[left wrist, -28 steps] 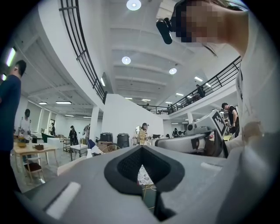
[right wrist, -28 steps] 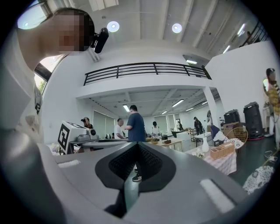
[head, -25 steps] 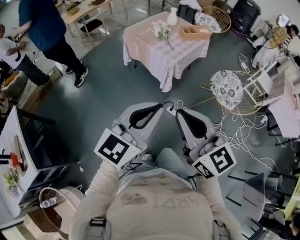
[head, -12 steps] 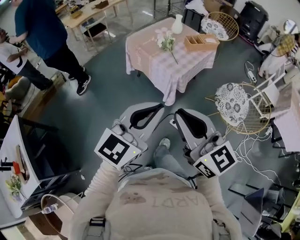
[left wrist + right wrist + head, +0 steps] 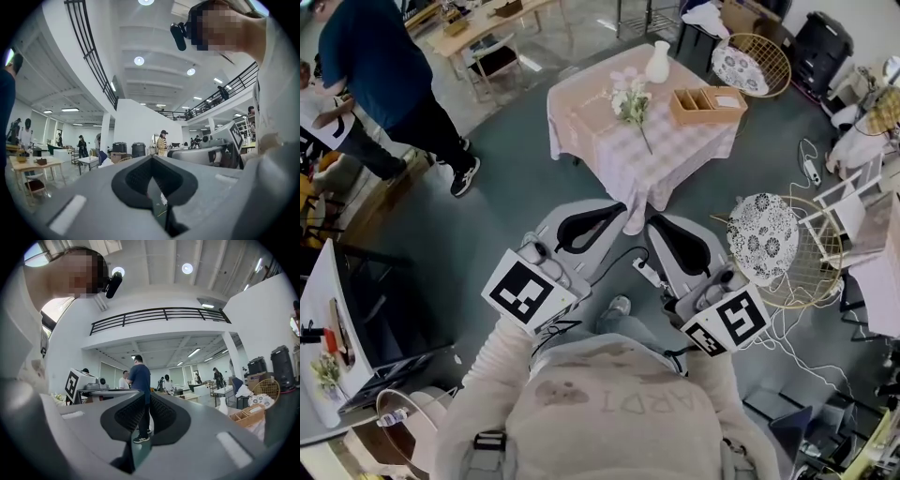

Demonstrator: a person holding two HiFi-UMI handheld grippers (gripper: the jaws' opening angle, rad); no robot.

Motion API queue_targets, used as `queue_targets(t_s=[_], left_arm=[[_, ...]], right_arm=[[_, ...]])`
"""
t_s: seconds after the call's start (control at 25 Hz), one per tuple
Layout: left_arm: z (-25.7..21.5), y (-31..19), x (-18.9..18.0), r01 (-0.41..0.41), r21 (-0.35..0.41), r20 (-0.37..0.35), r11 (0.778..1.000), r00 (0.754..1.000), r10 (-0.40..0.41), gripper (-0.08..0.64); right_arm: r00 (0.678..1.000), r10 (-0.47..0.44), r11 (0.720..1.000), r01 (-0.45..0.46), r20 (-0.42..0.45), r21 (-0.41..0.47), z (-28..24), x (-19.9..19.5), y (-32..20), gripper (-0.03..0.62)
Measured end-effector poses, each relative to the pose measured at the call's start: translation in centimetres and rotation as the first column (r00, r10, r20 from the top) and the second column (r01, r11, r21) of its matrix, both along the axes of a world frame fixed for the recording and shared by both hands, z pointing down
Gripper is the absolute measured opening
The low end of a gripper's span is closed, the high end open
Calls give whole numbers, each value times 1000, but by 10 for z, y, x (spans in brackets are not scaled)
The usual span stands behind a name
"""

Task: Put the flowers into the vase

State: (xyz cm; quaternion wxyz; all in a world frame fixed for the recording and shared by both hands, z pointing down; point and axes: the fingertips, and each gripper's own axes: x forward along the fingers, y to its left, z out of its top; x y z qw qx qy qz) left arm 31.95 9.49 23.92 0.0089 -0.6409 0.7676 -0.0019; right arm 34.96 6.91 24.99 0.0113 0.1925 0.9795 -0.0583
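Note:
A small bunch of pale flowers lies on the pink checked tablecloth of a table ahead of me. A white vase stands upright at the table's far edge, a little beyond the flowers; it also shows in the right gripper view as the vase. Both grippers are held close to my chest, well short of the table. My left gripper and right gripper are shut with nothing between their pads.
A wooden divided box sits on the table's right side. A wire chair with a lace cushion stands to my right, another chair beyond the table. Cables lie on the floor. A person in blue stands at left.
The table with flowers and vase has come nearer and lower in the head view as I walk toward it. Both grippers stay shut, still held at my chest.

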Motion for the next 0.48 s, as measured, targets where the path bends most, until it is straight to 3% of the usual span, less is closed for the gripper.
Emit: queue_targets(t_s=[0.28,0.48], left_arm=[[-2,-34,-24,-1,-7,45,1000,999,1,0],[2,-48,-52,-1,-7,12,1000,1000,1,0]], right_arm=[[1000,11,999,-10,5,-36,5,-27,-37,60],[999,44,998,-44,-2,-51,9,-49,-54,60]])
